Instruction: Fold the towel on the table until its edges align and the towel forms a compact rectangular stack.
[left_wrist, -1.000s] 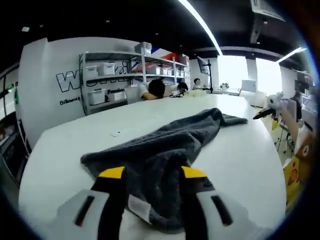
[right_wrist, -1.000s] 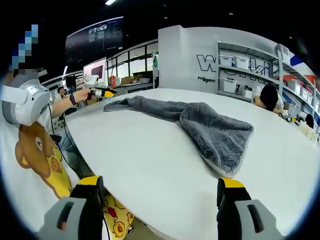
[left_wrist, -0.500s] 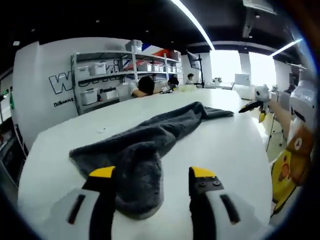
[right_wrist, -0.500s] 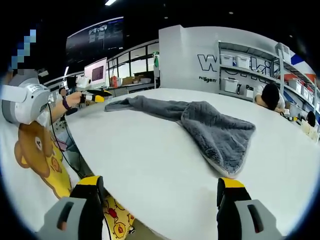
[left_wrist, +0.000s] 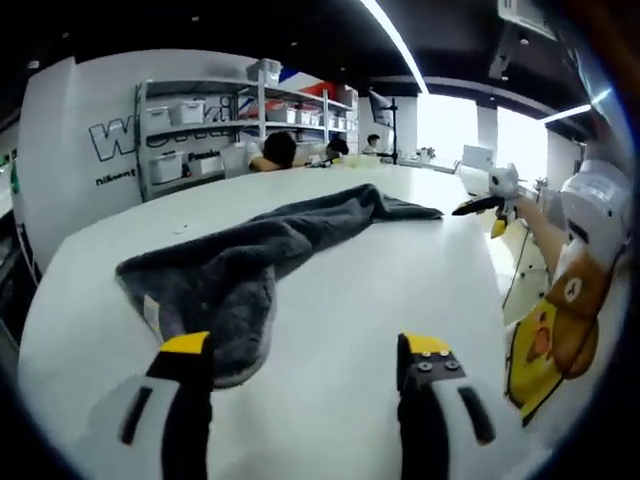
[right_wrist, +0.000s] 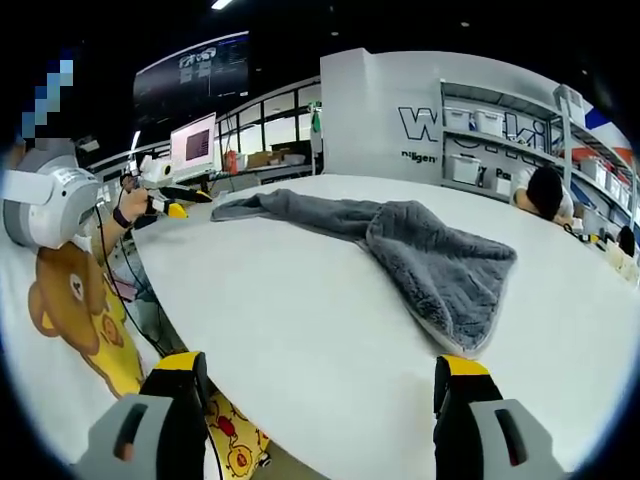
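A dark grey towel lies rumpled in a long strip across the white table. Its wider end sits just left of my left gripper, which is open with bare tabletop between its jaws. Far off at the towel's narrow end, a hand holds the right gripper. In the right gripper view the towel runs from the far left to a broad end near the right jaw. My right gripper is open over the table's near edge, holding nothing. The left gripper shows at far left, off the towel.
Shelves with white bins stand against the back wall. A person rests their head on the table's far side. A monitor stands beyond the table. The person's bear-print shirt fills the left edge.
My left gripper has opened, let go of the towel's wide end and drawn back to the right of it. In the right gripper view the left gripper has moved away from the towel's tip.
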